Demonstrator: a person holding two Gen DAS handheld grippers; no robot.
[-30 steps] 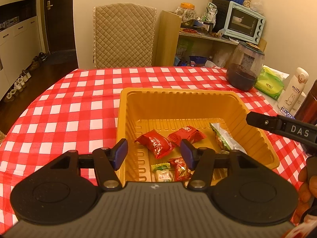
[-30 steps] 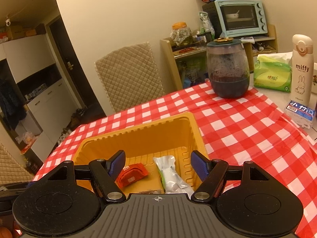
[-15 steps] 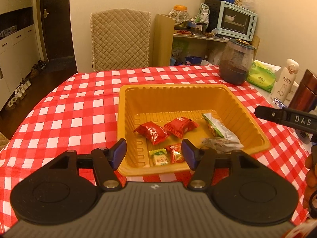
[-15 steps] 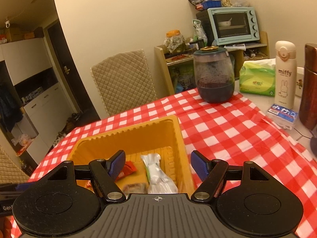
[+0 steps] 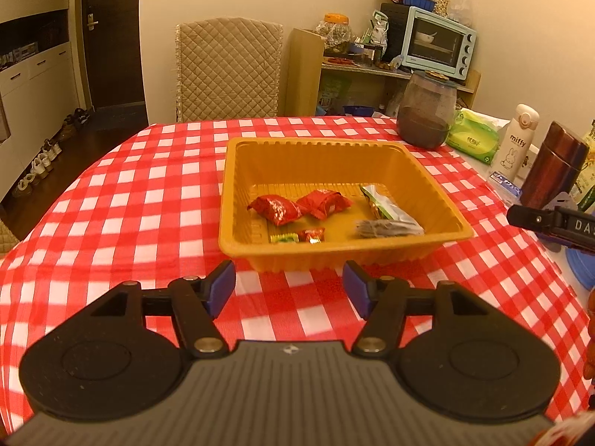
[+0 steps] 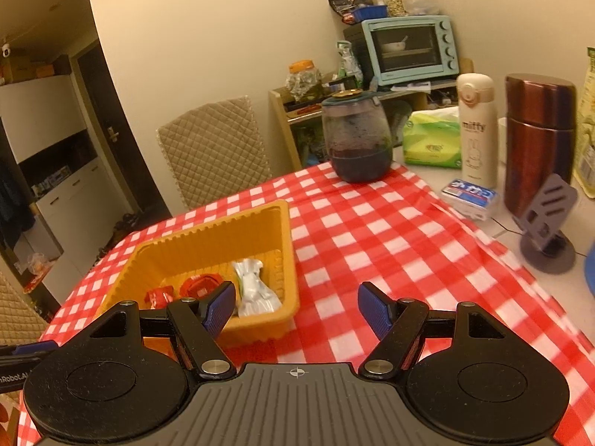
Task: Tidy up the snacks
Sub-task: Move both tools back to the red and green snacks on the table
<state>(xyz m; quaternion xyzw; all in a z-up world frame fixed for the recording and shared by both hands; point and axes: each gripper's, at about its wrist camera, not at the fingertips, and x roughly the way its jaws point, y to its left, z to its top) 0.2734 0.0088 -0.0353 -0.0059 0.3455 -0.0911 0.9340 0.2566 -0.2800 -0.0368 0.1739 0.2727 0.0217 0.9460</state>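
All the snacks sit in the orange plastic tray (image 5: 336,156) mid-desk: two red packets (image 5: 275,209), two small candies (image 5: 311,235) by the near wall, and a silver-green pouch (image 5: 386,211) in the near right corner. They look light and crinkly, probably slippery; I'd pinch a sealed end. Left tongs (image 5: 289,289) are opening, right tongs (image 6: 296,310) gape, both empty.

Right gripper (image 5: 557,223) cut off, right edge
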